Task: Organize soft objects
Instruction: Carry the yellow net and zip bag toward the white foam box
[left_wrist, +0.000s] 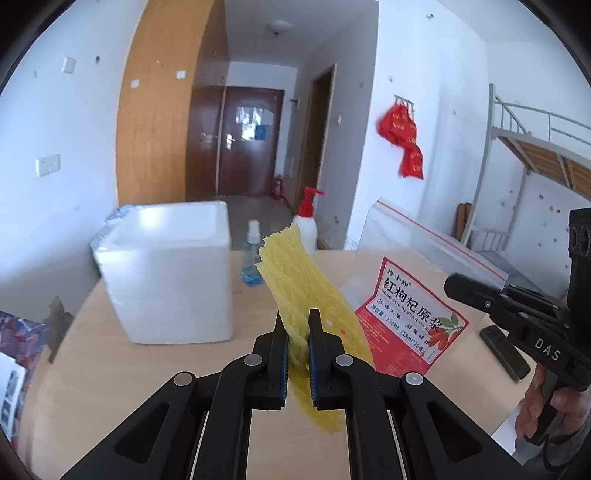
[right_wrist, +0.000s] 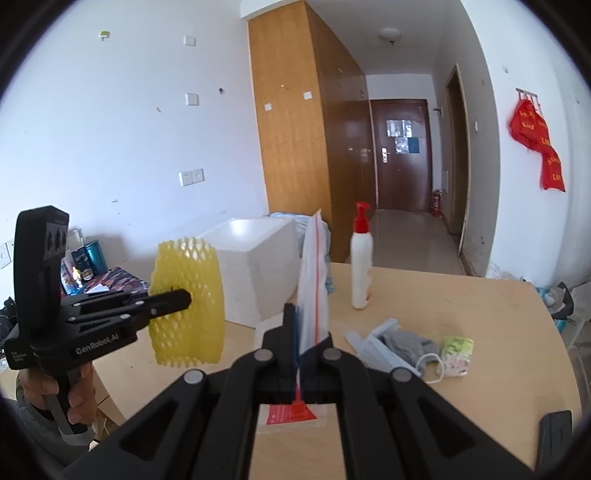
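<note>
My left gripper (left_wrist: 298, 325) is shut on a yellow foam net sleeve (left_wrist: 295, 277) and holds it above the table. It also shows in the right wrist view (right_wrist: 188, 301), at the left. My right gripper (right_wrist: 308, 332) is shut on the edge of a clear zip bag with a red strip (right_wrist: 314, 273), held upright. The bag (left_wrist: 417, 240) and its red label (left_wrist: 410, 314) show in the left wrist view, right of the sleeve. A grey cloth (right_wrist: 404, 341) and a pale green soft packet (right_wrist: 458, 354) lie on the table at the right.
A white foam box (left_wrist: 166, 269) stands on the beige table (left_wrist: 110, 369) at the left. A white pump bottle with a red top (right_wrist: 361, 266) and a small blue spray bottle (left_wrist: 252, 258) stand behind. A dark flat object (left_wrist: 504, 352) lies near the right edge.
</note>
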